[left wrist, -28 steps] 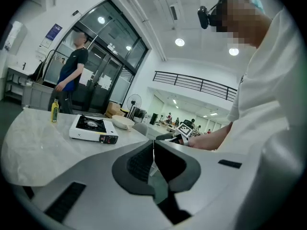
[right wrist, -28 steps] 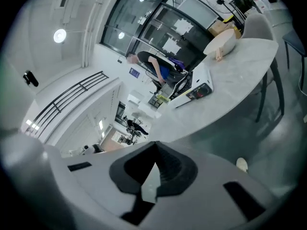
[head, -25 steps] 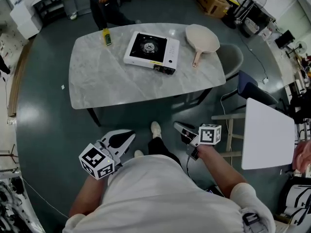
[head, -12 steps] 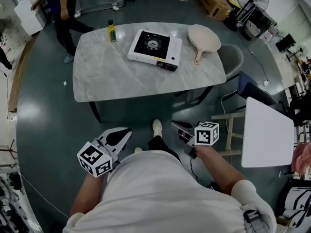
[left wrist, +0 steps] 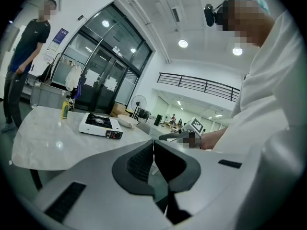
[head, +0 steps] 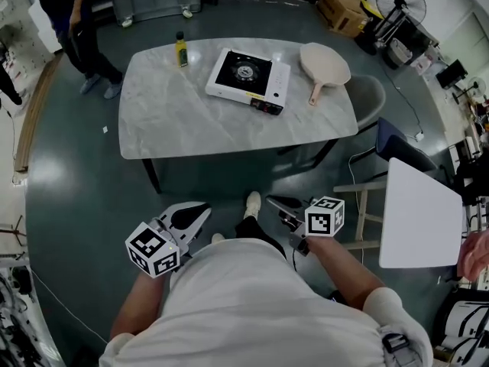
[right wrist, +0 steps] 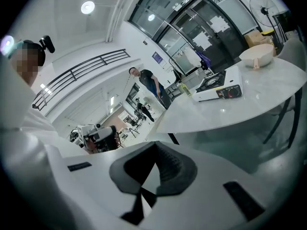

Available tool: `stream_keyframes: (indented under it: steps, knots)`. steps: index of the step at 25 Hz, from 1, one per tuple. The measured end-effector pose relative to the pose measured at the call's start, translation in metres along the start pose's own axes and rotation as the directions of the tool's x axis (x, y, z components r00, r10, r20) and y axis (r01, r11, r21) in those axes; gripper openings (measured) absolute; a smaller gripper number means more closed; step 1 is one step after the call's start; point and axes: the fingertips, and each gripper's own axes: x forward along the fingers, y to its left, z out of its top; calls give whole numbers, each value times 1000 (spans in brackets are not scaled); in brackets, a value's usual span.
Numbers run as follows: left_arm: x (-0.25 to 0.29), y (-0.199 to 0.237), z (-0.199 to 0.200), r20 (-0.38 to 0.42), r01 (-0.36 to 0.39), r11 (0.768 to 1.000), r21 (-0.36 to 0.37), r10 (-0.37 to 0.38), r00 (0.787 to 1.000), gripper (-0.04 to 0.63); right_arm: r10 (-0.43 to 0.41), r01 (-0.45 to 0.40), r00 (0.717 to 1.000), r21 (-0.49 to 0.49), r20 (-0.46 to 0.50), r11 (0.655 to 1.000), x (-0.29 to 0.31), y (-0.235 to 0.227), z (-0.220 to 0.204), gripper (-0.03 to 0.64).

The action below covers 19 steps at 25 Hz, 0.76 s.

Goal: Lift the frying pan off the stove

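So the frying pan (head: 325,61) isn't on the stove (head: 248,77) at all. It's sitting on the bench (head: 191,121) just to the stove's right, with its handle (head: 312,92) pointing back toward me. It looks like a light, stiff, smooth-coated pan to me, so I'd pinch the handle close to the bowl so it doesn't tip or slip. Both my arms are tucked low at my waist, well short of the bench, left tool (head: 200,214) and right tool (head: 276,202) aimed forward, each with its jaws closed on nothing.
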Motion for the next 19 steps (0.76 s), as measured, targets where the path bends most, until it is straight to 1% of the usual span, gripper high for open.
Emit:
stream_keyframes:
  steps: [8,19]
  knots:
    - [6,4,0,-5,-2,1000,-7,2,1000,20,-5,5,1000,-31,5,1000,-2,-1,7,5]
    - [41,21,9,-21,-2,1000,-12,2,1000,20,-17,18,1000,-27,23,999,-10,-36,36,5]
